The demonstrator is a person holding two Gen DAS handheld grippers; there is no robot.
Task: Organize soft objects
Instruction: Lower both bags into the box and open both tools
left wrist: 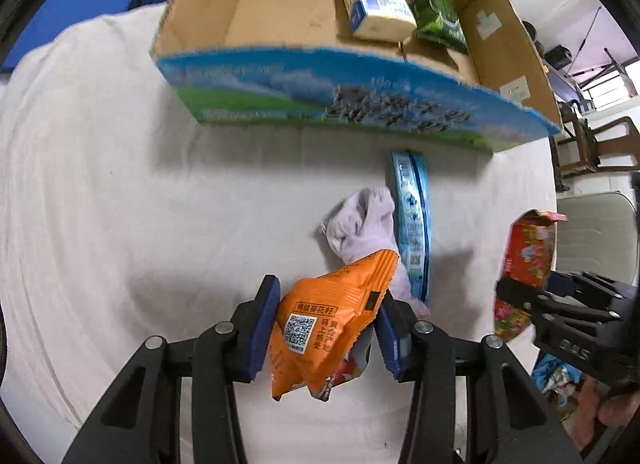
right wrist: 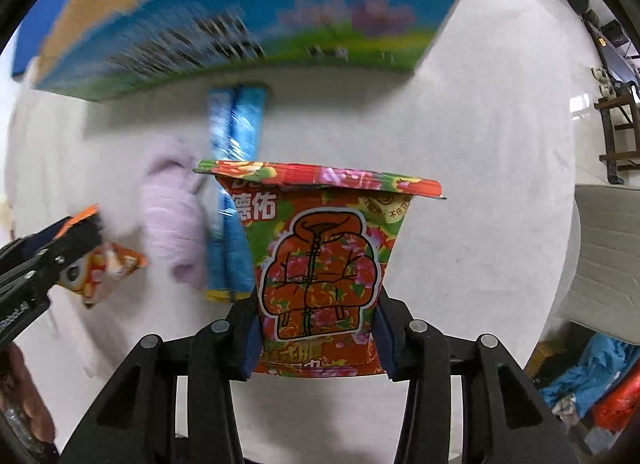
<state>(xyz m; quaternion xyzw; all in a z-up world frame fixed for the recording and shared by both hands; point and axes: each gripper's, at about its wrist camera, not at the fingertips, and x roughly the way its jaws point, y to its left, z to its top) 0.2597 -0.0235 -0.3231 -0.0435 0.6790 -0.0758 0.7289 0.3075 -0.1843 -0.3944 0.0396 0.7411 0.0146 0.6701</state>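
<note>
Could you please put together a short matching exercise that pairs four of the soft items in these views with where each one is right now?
Things:
1. orange snack packet
2. red floral wipes pack
3. yellow tissue pack
4. lilac sock

Places:
A. lying on the white cloth, beside the long blue pack
B. inside the cardboard box, next to a green pack
C. held between the fingers of the left gripper
D. held between the fingers of the right gripper

Pairs: 1-C, 2-D, 3-B, 4-A
</note>
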